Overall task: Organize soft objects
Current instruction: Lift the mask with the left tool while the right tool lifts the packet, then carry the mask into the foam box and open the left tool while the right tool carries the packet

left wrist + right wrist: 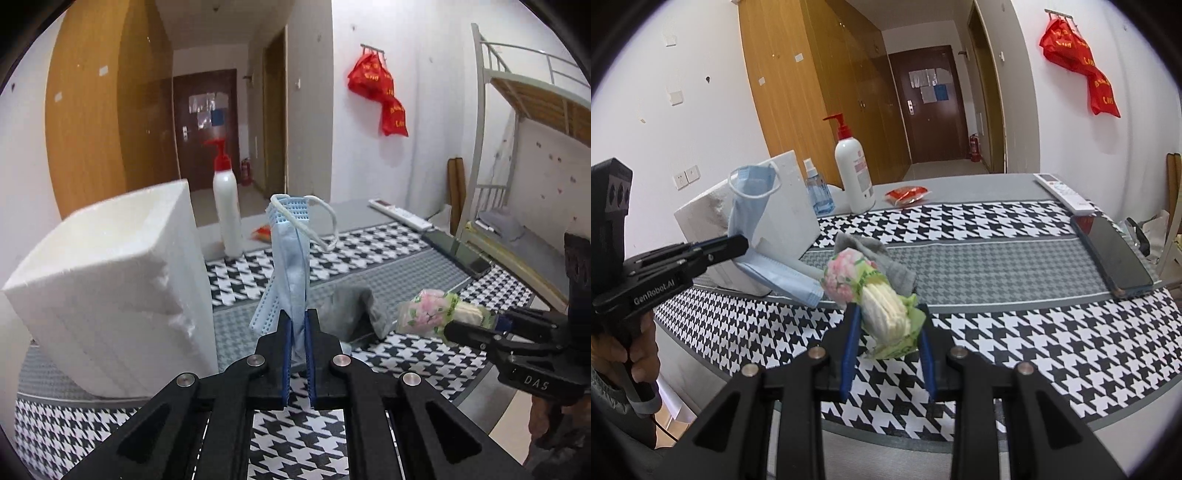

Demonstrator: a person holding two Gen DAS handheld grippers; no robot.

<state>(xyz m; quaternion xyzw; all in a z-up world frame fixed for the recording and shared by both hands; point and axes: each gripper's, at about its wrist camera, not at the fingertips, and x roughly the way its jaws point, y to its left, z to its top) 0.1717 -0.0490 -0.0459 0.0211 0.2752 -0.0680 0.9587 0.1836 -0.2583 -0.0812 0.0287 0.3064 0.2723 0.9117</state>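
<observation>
Two tools | left (296, 325) clamps mask (291, 258) | right (888, 325) clamps tissue pack (875, 295) | foam box (110, 277) interior unseen

The tablecloth (1015, 236) is black-and-white houndstooth with a finer grey houndstooth band. On it, the face mask (291, 266) is pale blue, the sock (354, 306) grey, the tissue pack (882, 299) green with pink flowers, the foam box (110, 280) white, the pump bottle (854, 173) white with a red top.
</observation>
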